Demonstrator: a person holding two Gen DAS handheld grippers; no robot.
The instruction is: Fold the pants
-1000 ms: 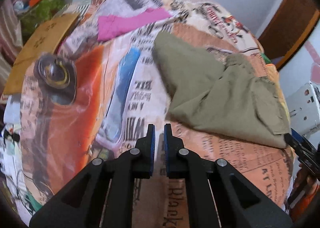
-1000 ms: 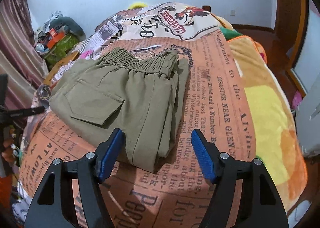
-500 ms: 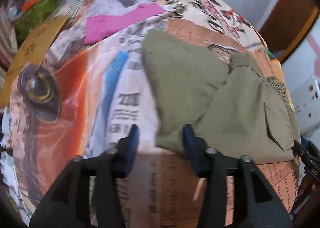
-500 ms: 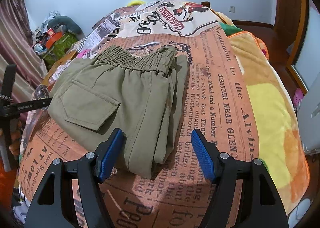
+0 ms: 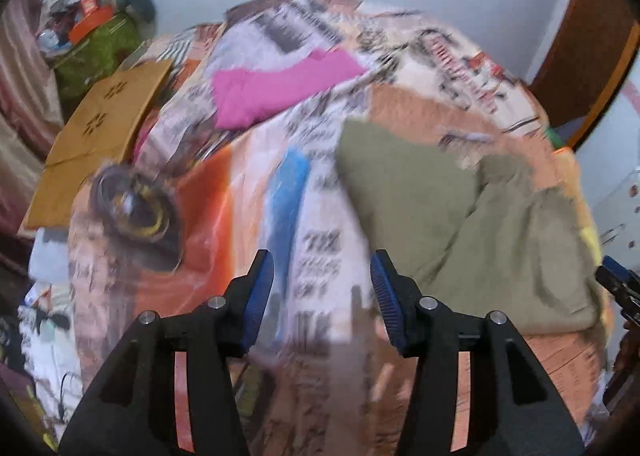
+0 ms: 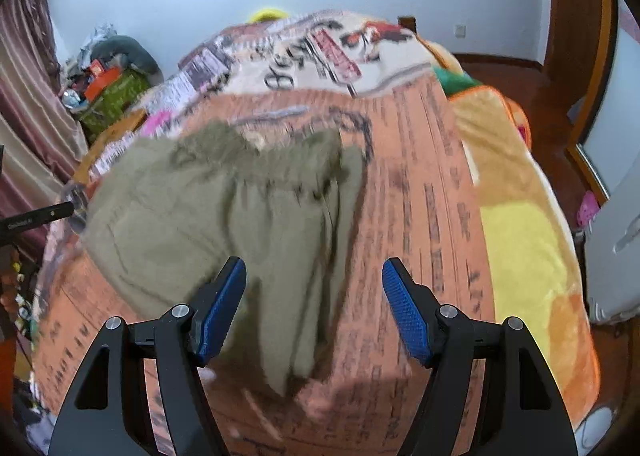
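The olive green pants (image 5: 460, 224) lie folded in a pile on the newspaper-print bedspread (image 5: 320, 264). In the right wrist view the pants (image 6: 224, 212) fill the left middle, with the elastic waistband at the far side. My left gripper (image 5: 322, 296) is open and empty, above the bedspread just left of the pants' near edge. My right gripper (image 6: 314, 308) is open and empty, above the near end of the pants. Both views are motion-blurred.
A pink cloth (image 5: 276, 88) lies on the bed beyond the pants. A brown cardboard sheet (image 5: 100, 132) and a cluttered green box (image 5: 96, 44) are at the left. A yellow-orange blanket (image 6: 520, 240) covers the bed's right side. A white appliance (image 6: 616, 240) stands at the right.
My left gripper has opened from shut and drawn back to the left of the pants. My right gripper stays open and has lifted back a little; the pants stay on the bed.
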